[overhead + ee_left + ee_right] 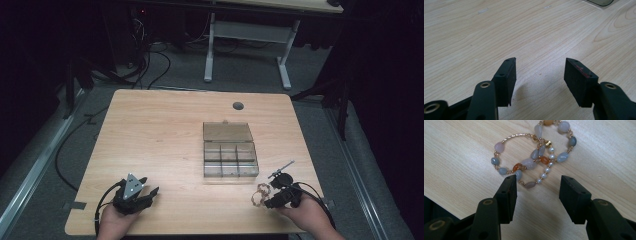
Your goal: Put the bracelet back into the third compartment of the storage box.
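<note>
Two hands come in at the bottom of the high view, each holding tongs. Left tongs (150, 192) rest on the light wooden bench (165, 130), spread apart and holding nothing. Right tongs (265, 197) sit near the bench's front right corner, just beside a bead bracelet (260, 194). A clear box (230, 150) with small compartments stands open in the middle. Grey floor, cables and white desk legs lie beyond, in a dark room.

Left gripper view: the jaws stand wide over bare wood grain.

Right gripper view: the jaws stand wide apart, gripping nothing. The bracelet (534, 157) lies flat on the wood just past their tips.
</note>
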Tool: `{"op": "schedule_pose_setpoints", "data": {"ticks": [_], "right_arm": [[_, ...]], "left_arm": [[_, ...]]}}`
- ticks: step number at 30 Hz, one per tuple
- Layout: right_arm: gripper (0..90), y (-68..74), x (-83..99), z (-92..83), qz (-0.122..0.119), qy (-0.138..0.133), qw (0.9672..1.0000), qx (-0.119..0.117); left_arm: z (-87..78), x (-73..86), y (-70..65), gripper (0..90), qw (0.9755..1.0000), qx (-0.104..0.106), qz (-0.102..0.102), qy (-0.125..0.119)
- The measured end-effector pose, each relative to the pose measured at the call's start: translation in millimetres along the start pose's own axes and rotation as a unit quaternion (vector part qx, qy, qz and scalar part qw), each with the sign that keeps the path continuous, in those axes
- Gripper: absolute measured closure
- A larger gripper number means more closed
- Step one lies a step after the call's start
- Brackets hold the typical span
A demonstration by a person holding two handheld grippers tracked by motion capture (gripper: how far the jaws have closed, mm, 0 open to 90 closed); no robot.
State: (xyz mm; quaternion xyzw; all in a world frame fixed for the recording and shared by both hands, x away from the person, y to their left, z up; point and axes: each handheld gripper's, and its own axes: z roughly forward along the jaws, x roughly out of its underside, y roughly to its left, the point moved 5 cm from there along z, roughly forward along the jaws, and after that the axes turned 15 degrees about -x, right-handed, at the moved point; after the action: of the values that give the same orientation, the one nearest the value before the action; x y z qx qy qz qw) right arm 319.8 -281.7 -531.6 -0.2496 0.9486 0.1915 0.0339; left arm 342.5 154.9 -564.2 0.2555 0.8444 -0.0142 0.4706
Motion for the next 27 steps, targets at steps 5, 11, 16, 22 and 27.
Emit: {"op": "schedule_pose_setpoints", "data": {"ticks": [5, 11, 16, 22, 27], "right_arm": [[46.9, -2.2, -0.5, 0.1, 0.013, 0.021, 0.9997, -0.002], [43.5, -0.9, -6.6, -1.4, 0.017, 0.021, 0.9996, -0.011], [38.7, 1.1, -19.1, -0.1, 0.024, 0.004, 0.9997, -0.01], [39.2, -4.5, -28.1, 7.3, 0.034, 0.006, 0.9994, 0.008], [58.4, -4.1, -30.3, 10.7, 0.011, 0.02, 0.9993, 0.03]], "left_arm": [[0.1, 0.0, -0.1, 43.7, 1.0, 0.0, 0.001, 0.0], [0.1, 0.0, -0.2, 43.7, 1.0, -0.001, 0.003, 0.0], [-0.1, 0.0, -0.5, 43.7, 1.0, -0.001, 0.003, -0.001], [-0.5, 0.0, -0.7, 43.5, 1.0, 0.002, 0.003, -0.002], [-0.7, 0.0, -0.9, 43.4, 1.0, 0.003, 0.004, -0.003]]}}
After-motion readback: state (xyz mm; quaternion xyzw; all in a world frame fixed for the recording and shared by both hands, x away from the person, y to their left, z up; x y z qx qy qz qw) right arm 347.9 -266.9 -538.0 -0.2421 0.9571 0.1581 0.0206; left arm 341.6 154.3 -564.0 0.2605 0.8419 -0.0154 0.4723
